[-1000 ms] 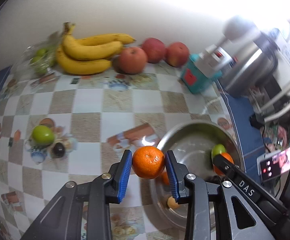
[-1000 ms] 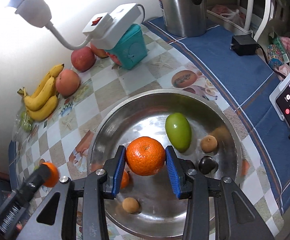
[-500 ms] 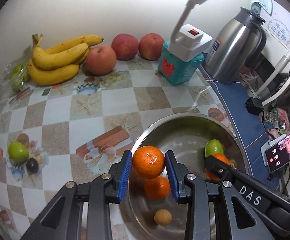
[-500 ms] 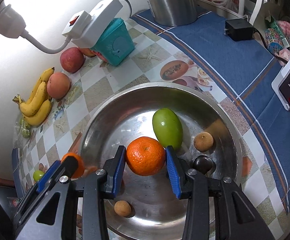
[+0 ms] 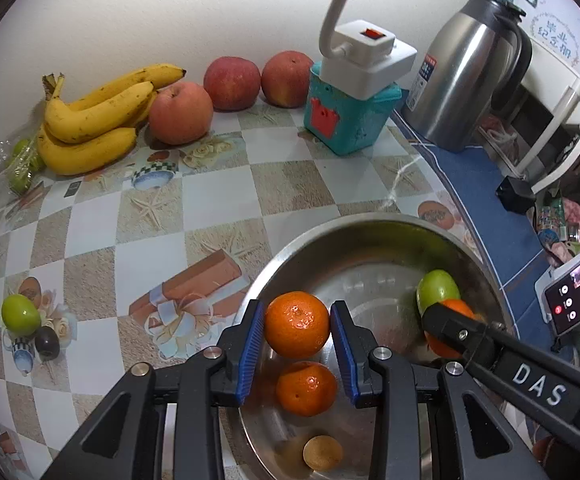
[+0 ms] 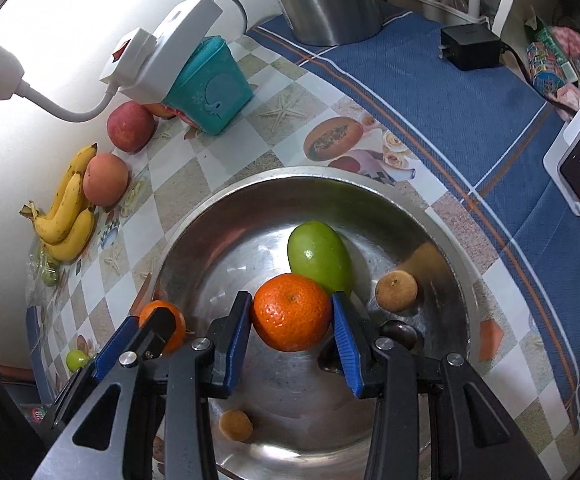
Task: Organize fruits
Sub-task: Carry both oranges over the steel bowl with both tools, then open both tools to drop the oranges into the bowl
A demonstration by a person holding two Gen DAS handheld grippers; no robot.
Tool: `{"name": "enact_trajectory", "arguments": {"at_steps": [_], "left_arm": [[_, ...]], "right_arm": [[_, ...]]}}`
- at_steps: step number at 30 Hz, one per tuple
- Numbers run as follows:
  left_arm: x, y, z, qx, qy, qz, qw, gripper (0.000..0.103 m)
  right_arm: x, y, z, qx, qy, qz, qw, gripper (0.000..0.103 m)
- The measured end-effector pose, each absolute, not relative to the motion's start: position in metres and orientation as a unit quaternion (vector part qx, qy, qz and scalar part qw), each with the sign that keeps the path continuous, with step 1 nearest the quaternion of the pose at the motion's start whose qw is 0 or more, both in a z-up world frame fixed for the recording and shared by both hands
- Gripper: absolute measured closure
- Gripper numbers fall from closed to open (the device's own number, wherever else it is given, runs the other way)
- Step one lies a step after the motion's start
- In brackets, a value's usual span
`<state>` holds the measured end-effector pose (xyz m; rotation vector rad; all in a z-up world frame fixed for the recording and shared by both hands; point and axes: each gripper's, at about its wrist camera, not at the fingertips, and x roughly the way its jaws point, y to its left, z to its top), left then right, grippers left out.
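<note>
My left gripper (image 5: 297,326) is shut on an orange (image 5: 297,324) and holds it above the near-left part of the steel bowl (image 5: 329,236). Another orange (image 5: 306,388) lies in the bowl just below it. My right gripper (image 6: 291,312) is shut on a second orange (image 6: 291,311) over the bowl (image 6: 441,220), beside a green mango (image 6: 318,258). The bowl also holds two small brown fruits (image 6: 396,291) and a dark fruit (image 6: 399,334). The left gripper with its orange (image 6: 162,326) shows at the bowl's left rim.
Bananas (image 5: 94,120), three apples (image 5: 232,82), a bag of green fruit (image 5: 20,164), a teal box with a white lamp base (image 5: 347,116) and a steel kettle (image 5: 469,76) line the wall. A green fruit (image 5: 20,314) and dark plum (image 5: 46,343) lie left. A phone (image 5: 577,292) stands right.
My left gripper has carried its orange to the right, from over the table to over the bowl. My right gripper has lowered slightly toward the bowl with its orange still held.
</note>
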<state>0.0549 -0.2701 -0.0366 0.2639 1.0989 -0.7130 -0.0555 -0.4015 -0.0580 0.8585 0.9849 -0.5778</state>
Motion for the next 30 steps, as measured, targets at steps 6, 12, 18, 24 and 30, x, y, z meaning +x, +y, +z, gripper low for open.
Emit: {"name": "enact_trajectory", "arguments": {"at_steps": [6, 12, 18, 24, 30], "left_arm": [[0.051, -0.275, -0.039, 0.130, 0.512, -0.334, 0.780, 0.066], [0.052, -0.274, -0.038, 0.127, 0.517, -0.331, 0.779, 0.065], [0.052, -0.273, -0.035, 0.121, 0.517, -0.332, 0.779, 0.058], [0.052, -0.270, -0.019, 0.116, 0.510, -0.336, 0.783, 0.054], [0.056, -0.259, -0.008, 0.113, 0.528, -0.308, 0.783, 0.046]], "right_arm": [[-0.052, -0.400, -0.059, 0.394, 0.455, -0.259, 0.756, 0.060], [-0.049, -0.400, -0.059, 0.389, 0.459, -0.256, 0.756, 0.060], [-0.048, -0.399, -0.056, 0.383, 0.462, -0.253, 0.759, 0.059], [-0.052, -0.398, -0.039, 0.378, 0.447, -0.254, 0.770, 0.056], [-0.058, -0.395, -0.021, 0.367, 0.429, -0.260, 0.783, 0.056]]}}
